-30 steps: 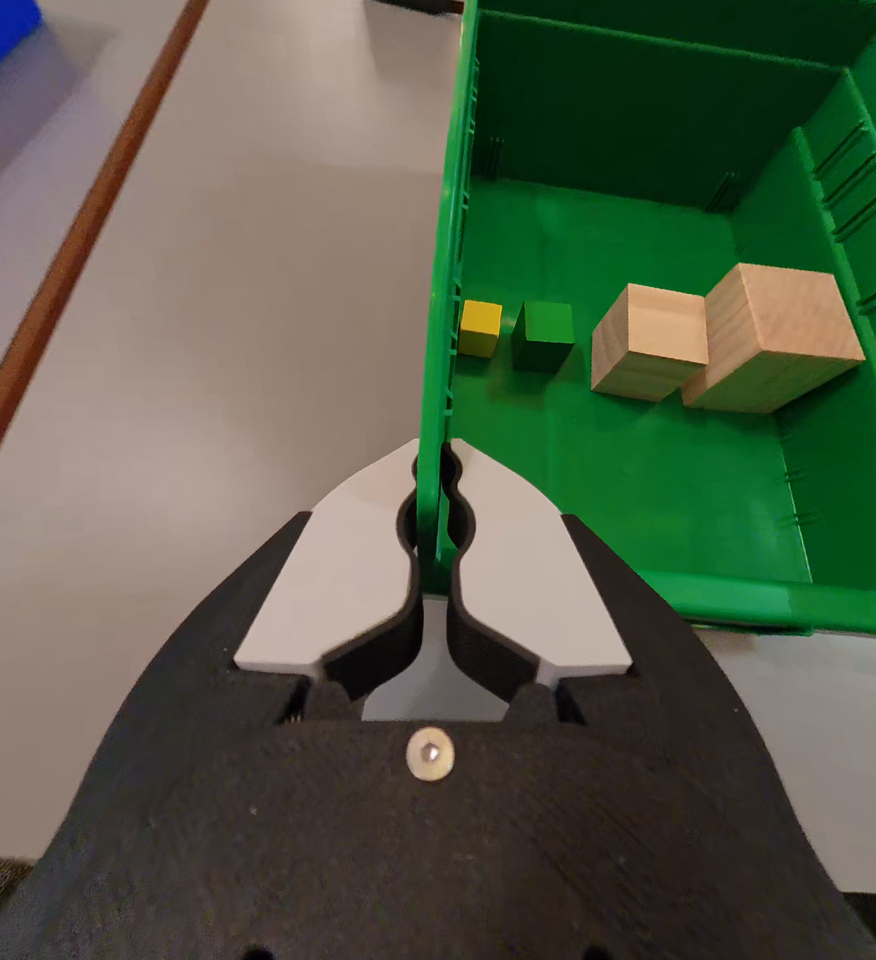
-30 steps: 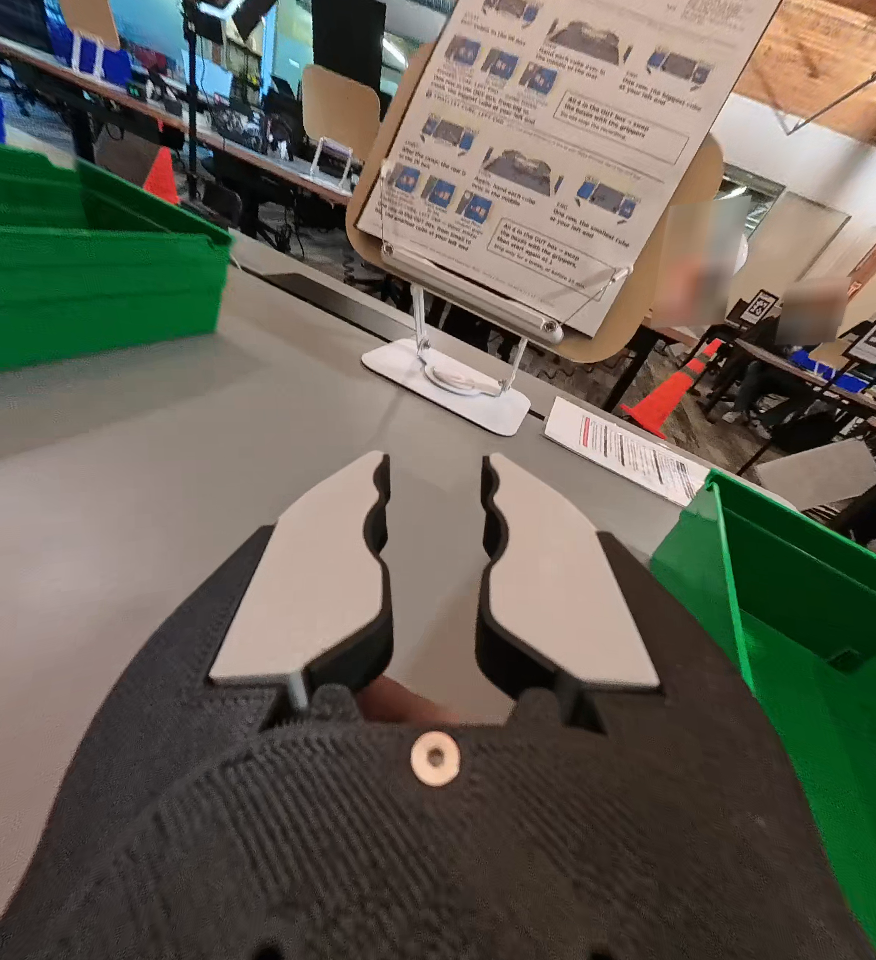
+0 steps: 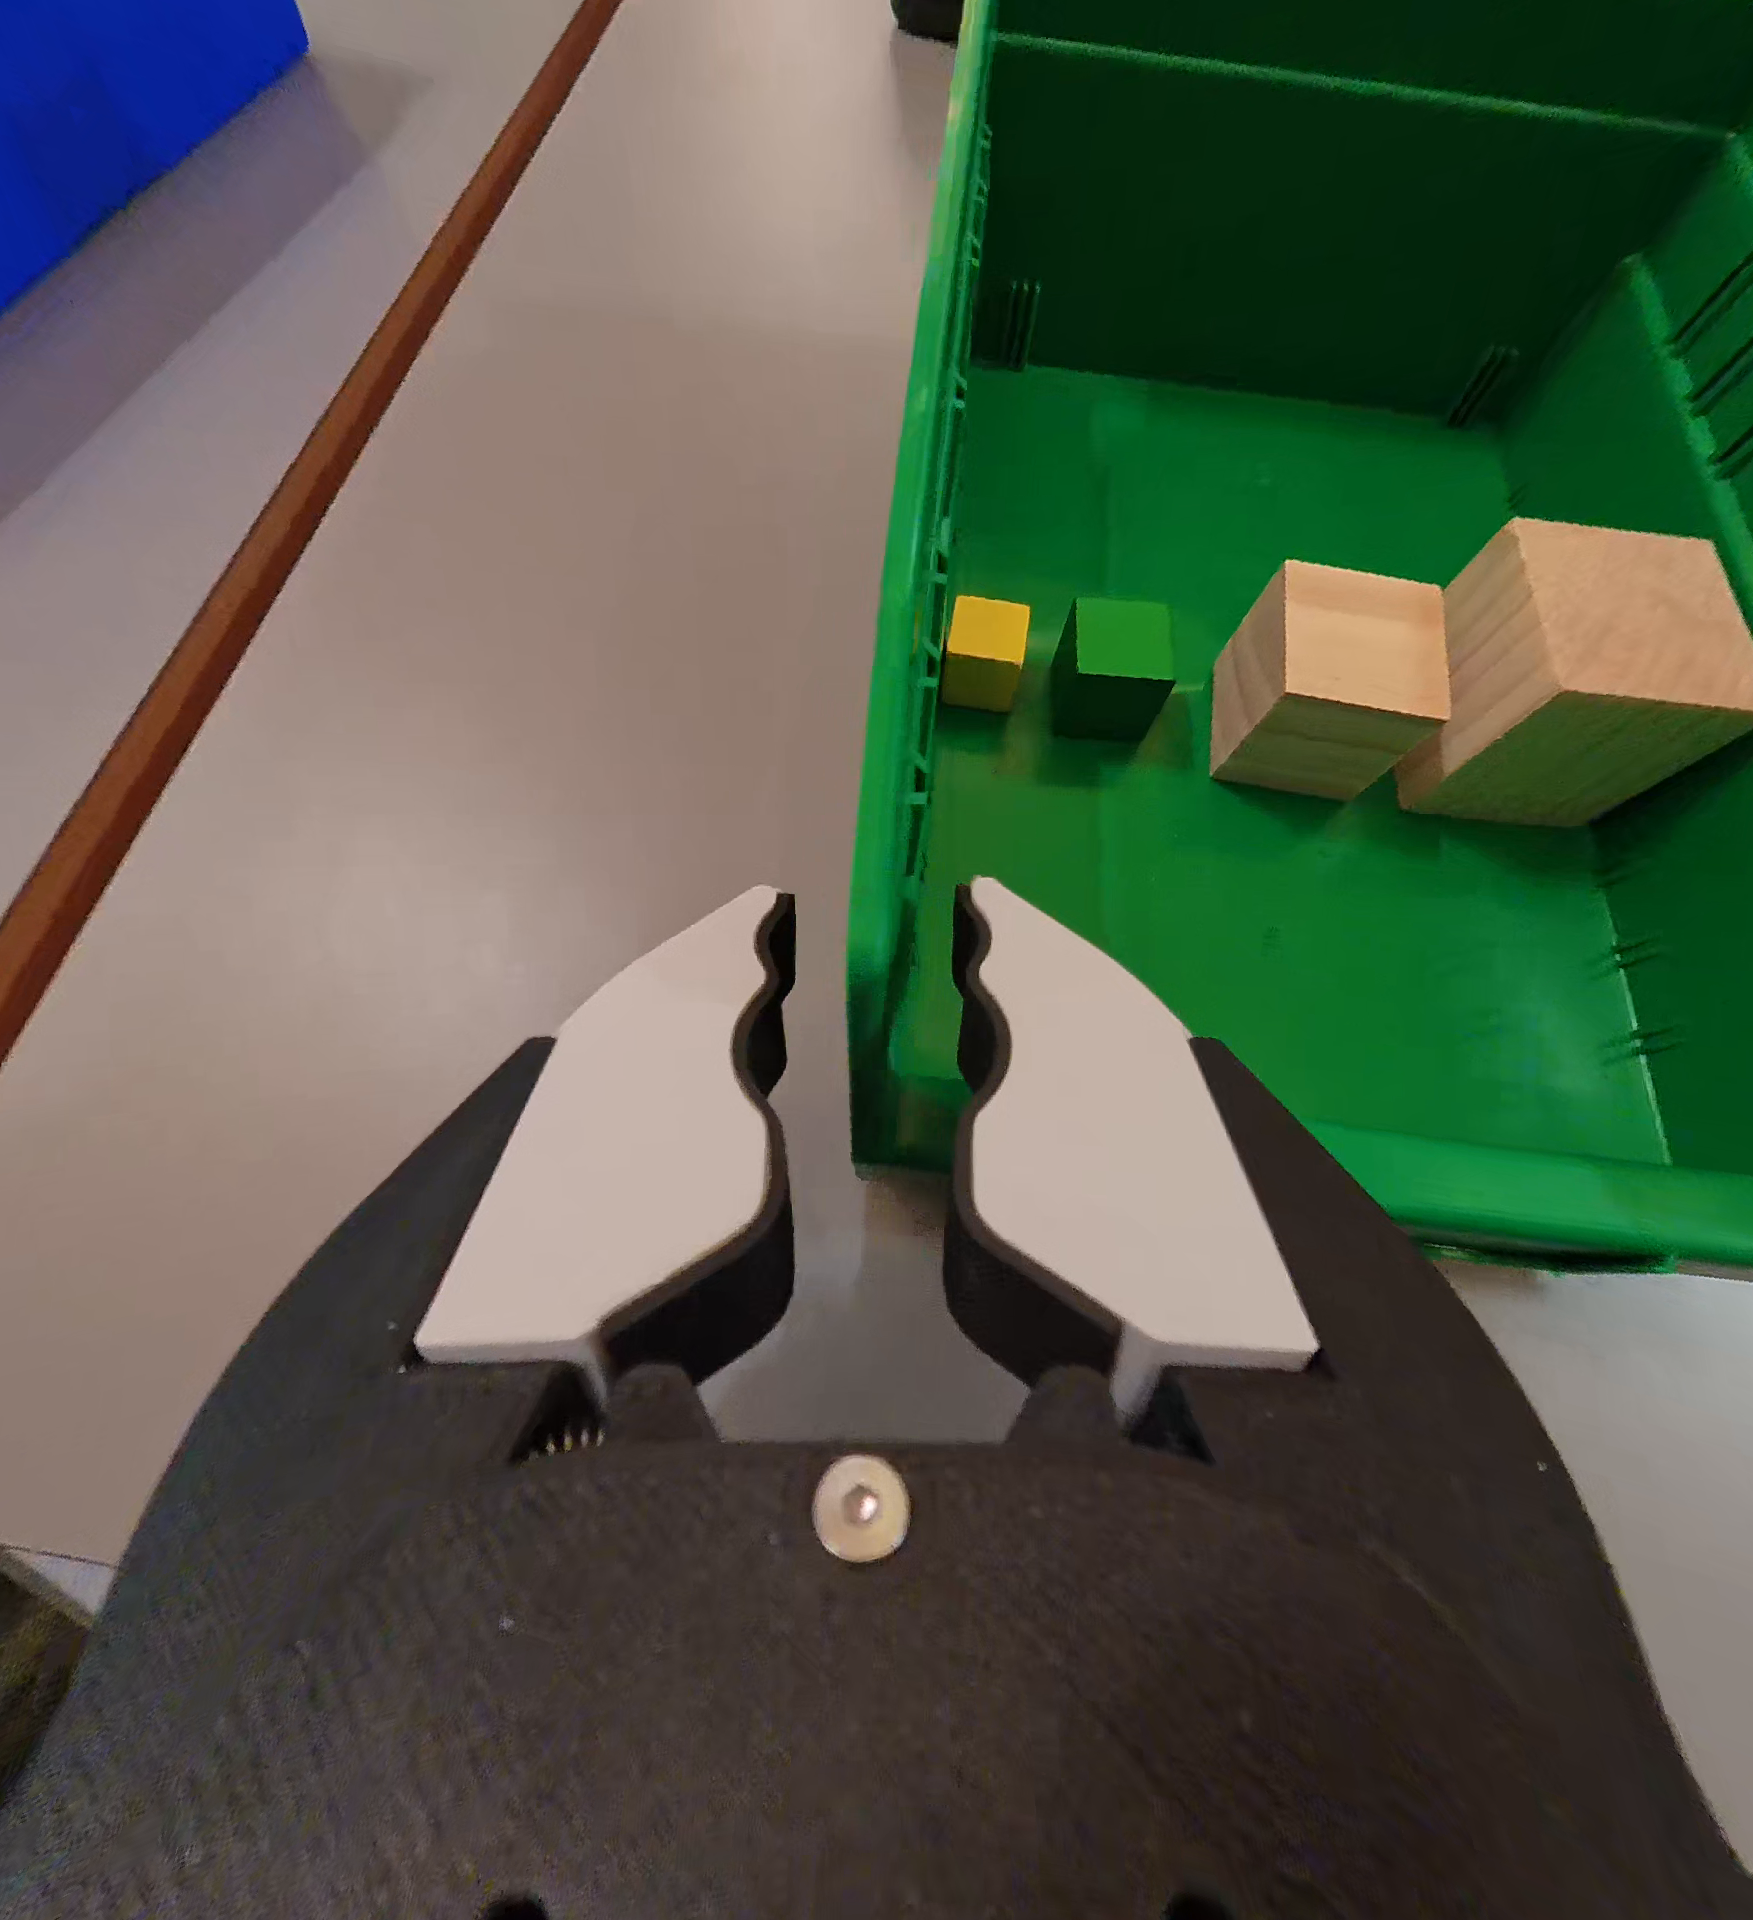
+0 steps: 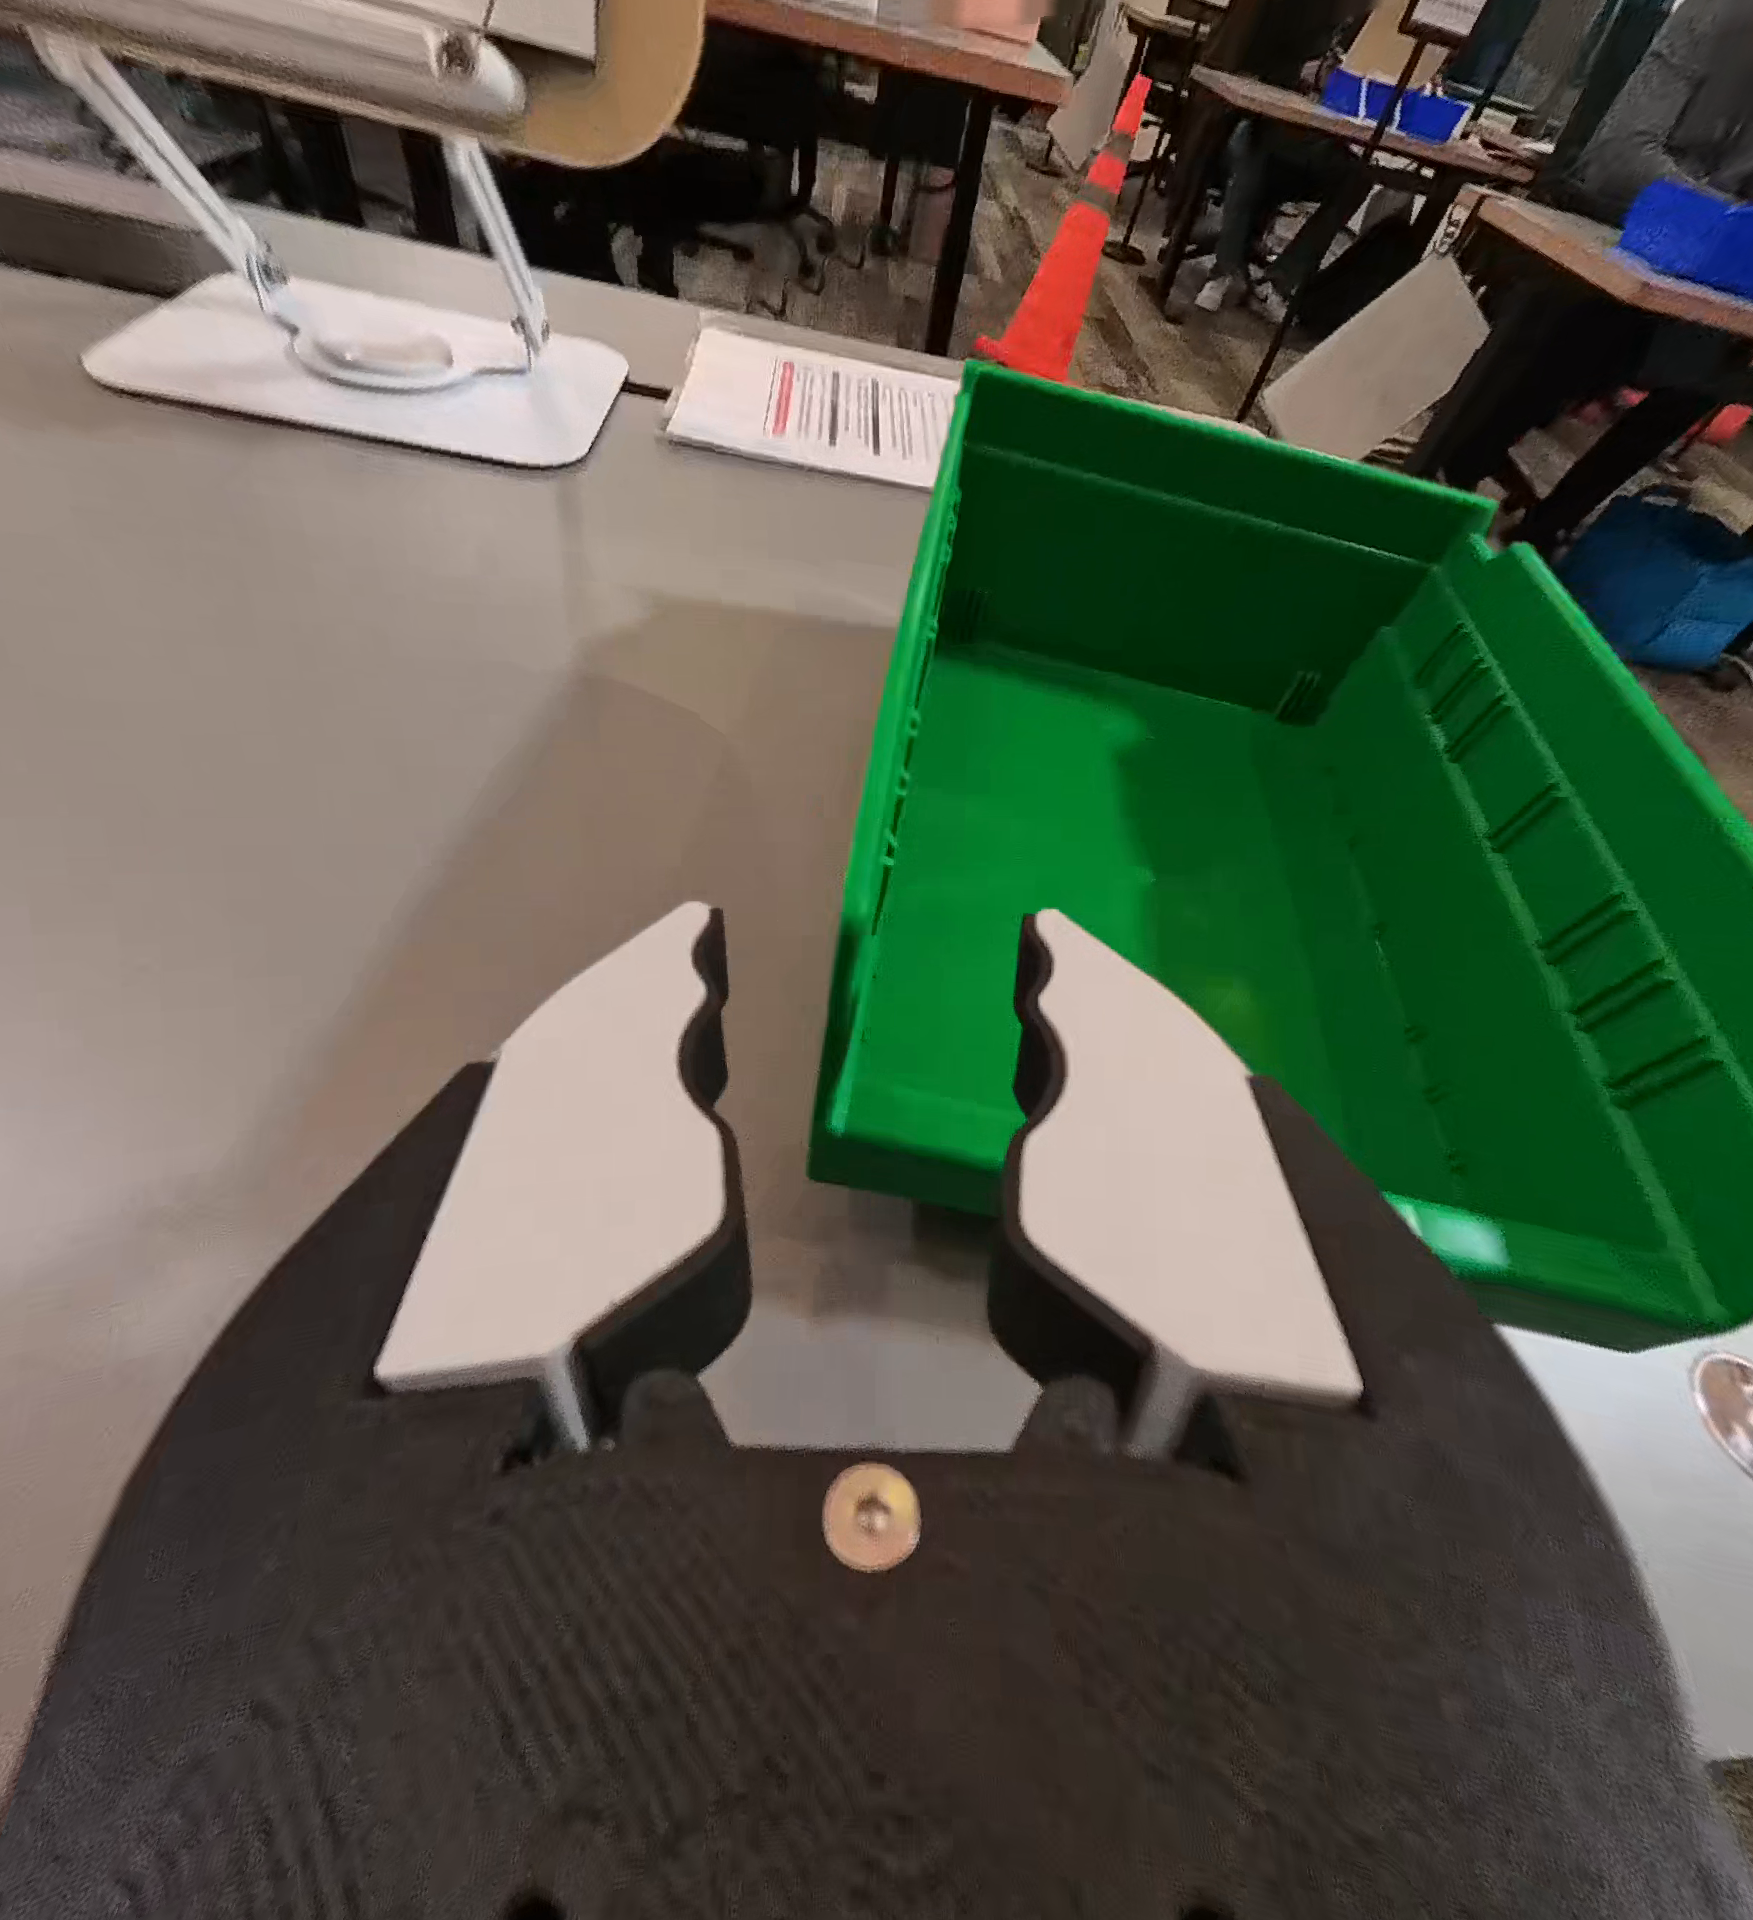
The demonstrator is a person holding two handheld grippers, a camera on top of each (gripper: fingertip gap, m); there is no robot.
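- Left wrist view is showing the left tool (image 3: 874,904) hanging with its fingers apart and gripping nothing; the left wall of a green bin (image 3: 887,831) is standing in the gap between the fingertips, and neither finger looks to be touching it.
- That bin is sitting on the grey surface (image 3: 539,727) and is holding four blocks in a row across its floor: a small yellow block (image 3: 986,652) just beside the left wall, a small green block (image 3: 1111,665) near it, then a middle-sized wooden block (image 3: 1324,675) touching a larger wooden block (image 3: 1589,665) by the right wall.
- A blue box (image 3: 72,156) is sitting well apart, beyond the brown edge strip.
- Right wrist view is showing the right tool (image 4: 870,920) also parted and empty, hovering over the near left corner of a second green bin (image 4: 1215,540) with nothing visible inside it.
- Behind that bin a printed sheet (image 4: 830,410) is lying flat, with a white stand base (image 4: 363,384) to its left and an orange cone (image 4: 1064,270) on the floor beyond.
- Judging the risk: with a thin wall between parted fingers, any sideways drift of the left tool could shove the bin and send the small blocks sliding.
- The right tool's inner finger is hanging over the bin's low front lip, so a drop could catch the rim and tip or skid that light bin.
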